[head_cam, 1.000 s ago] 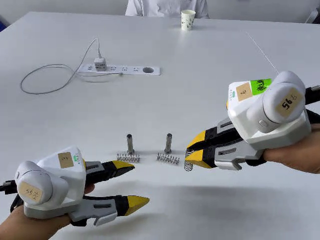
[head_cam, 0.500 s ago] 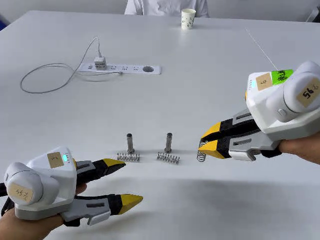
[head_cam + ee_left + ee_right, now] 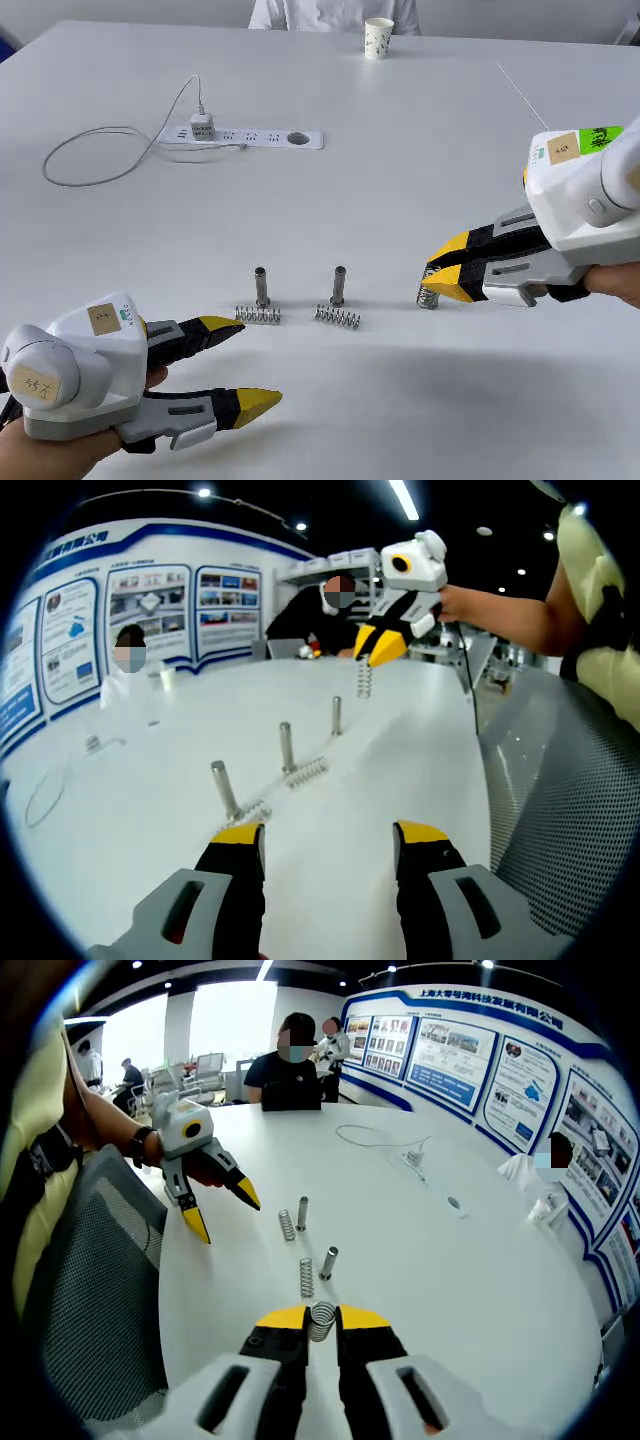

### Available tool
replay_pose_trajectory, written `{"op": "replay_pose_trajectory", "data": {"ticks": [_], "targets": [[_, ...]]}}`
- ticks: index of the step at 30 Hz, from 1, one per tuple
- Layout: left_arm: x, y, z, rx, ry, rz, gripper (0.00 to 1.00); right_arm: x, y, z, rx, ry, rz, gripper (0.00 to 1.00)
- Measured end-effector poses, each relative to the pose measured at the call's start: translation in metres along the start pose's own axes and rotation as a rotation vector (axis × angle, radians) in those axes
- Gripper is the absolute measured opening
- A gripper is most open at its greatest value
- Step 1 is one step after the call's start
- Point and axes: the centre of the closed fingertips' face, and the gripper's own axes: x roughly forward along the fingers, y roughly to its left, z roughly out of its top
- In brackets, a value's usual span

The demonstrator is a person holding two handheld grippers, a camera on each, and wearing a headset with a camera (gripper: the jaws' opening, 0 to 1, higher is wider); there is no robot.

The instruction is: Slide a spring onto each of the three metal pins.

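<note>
Two short metal pins (image 3: 261, 286) (image 3: 338, 285) stand upright on the white table (image 3: 420, 160). A loose spring lies in front of each (image 3: 257, 314) (image 3: 336, 317). My right gripper (image 3: 446, 276) is to their right, shut on a third spring (image 3: 428, 291) that hangs upright from its tips; in the right gripper view this spring (image 3: 320, 1322) is pinched between the yellow tips. The left gripper view shows three pins in a row (image 3: 222, 788) (image 3: 287, 747) (image 3: 336, 715), with the held spring (image 3: 364, 677) just beyond the farthest one. My left gripper (image 3: 255, 362) hovers open at the near left.
A white power strip (image 3: 240, 138) with a plugged charger and a looping cable (image 3: 90, 150) lies at the back left. A paper cup (image 3: 376, 38) stands at the far edge in front of a seated person (image 3: 330, 12). A mesh chair (image 3: 560, 780) is beside the table.
My right gripper has carried the spring to the right and slightly away from me, past the second pin. My left gripper has drifted a little lower and left, still open.
</note>
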Motion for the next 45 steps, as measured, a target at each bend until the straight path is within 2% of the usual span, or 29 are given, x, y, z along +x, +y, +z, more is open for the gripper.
{"op": "replay_pose_trajectory", "data": {"ticks": [18,31,45], "targets": [[-0.003,0.001,-0.002,-0.010,0.000,0.007,0.54,-0.010,-0.028,-0.011,0.052,-0.006,-0.069,0.11],[-0.004,0.002,-0.003,-0.014,0.001,0.011,0.54,-0.005,-0.047,-0.016,0.063,-0.012,-0.124,0.11],[-0.003,0.003,-0.004,-0.022,0.003,0.014,0.54,0.005,-0.055,-0.024,0.084,-0.016,-0.136,0.11]]}}
